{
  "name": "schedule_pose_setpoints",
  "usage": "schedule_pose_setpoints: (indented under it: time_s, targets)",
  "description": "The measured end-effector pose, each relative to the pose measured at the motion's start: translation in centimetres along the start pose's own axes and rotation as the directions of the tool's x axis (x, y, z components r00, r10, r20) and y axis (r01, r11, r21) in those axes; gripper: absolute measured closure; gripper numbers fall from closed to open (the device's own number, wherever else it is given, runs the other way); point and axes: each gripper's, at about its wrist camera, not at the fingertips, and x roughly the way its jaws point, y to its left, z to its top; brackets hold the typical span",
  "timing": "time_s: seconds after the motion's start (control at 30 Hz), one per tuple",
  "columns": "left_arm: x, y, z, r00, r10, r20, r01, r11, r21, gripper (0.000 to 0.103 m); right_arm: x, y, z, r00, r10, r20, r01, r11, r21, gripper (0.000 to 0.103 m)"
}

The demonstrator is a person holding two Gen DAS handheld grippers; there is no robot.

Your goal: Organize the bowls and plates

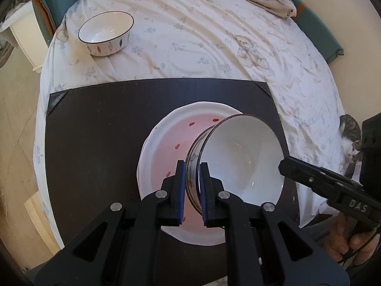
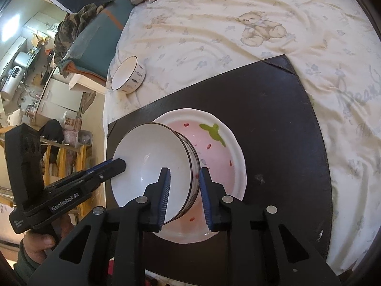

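Observation:
A white bowl point(image 1: 243, 162) with a dark rim hangs tipped on its side over a pink strawberry plate point(image 1: 166, 143) on a black mat point(image 1: 95, 143). My left gripper point(image 1: 193, 166) is shut on the bowl's rim, one pad inside and one outside. In the right wrist view my right gripper point(image 2: 183, 170) straddles the opposite rim of the bowl point(image 2: 147, 162). Its pads bear on the inner rim and the patterned outer wall, above the plate point(image 2: 226, 147). The left gripper point(image 2: 119, 164) shows at the bowl's left edge, and the right gripper point(image 1: 284, 165) at its right edge.
A second white patterned bowl point(image 1: 106, 33) point(image 2: 128, 75) stands upright on the bedsheet beyond the mat's far left corner. A cat point(image 1: 350, 133) sits at the right edge of the bed. Furniture and clutter point(image 2: 47, 83) fill the floor to the left.

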Motion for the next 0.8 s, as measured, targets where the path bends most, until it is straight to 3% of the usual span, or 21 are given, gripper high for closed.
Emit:
schedule_pose_setpoints:
  time_s: [0.4, 0.5, 0.8]
  targets:
    - [-0.5, 0.4, 1.5, 0.998, -0.052, 0.036, 0.053, 0.998, -0.044, 0.094, -0.5, 0.3, 1.4, 0.999, 0.0, 0.045, 0.001, 1.0, -0.007, 0.076]
    - [-0.4, 0.5, 1.9, 0.998, -0.058, 0.031, 0.06, 0.997, -0.047, 0.094, 0.4, -0.4, 1.7, 1.0, 0.003, 0.024, -0.004, 1.0, 0.022, 0.087]
    - [0.2, 0.5, 2.0, 0.999, -0.048, 0.014, 0.049, 0.997, -0.058, 0.094, 1.1, -0.6, 2.2, 1.0, 0.004, 0.013, -0.004, 1.0, 0.031, 0.087]
